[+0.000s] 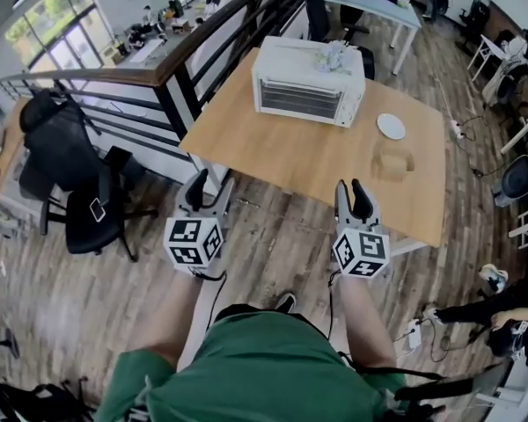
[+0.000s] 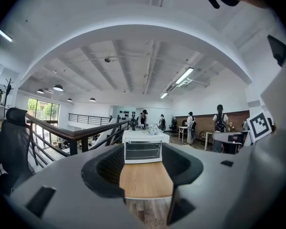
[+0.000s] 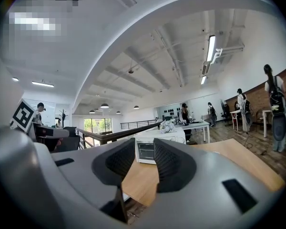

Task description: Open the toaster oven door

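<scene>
A white toaster oven stands at the far side of a wooden table, its glass door closed. It shows straight ahead in the left gripper view and between the jaws in the right gripper view. My left gripper hovers off the table's near left corner, open and empty. My right gripper hangs at the near edge, jaws apart with nothing between them. Both are well short of the oven.
A white plate and a pale wooden piece lie on the table's right side. A crumpled white thing sits on the oven. A dark railing runs along the left; a black office chair stands below it.
</scene>
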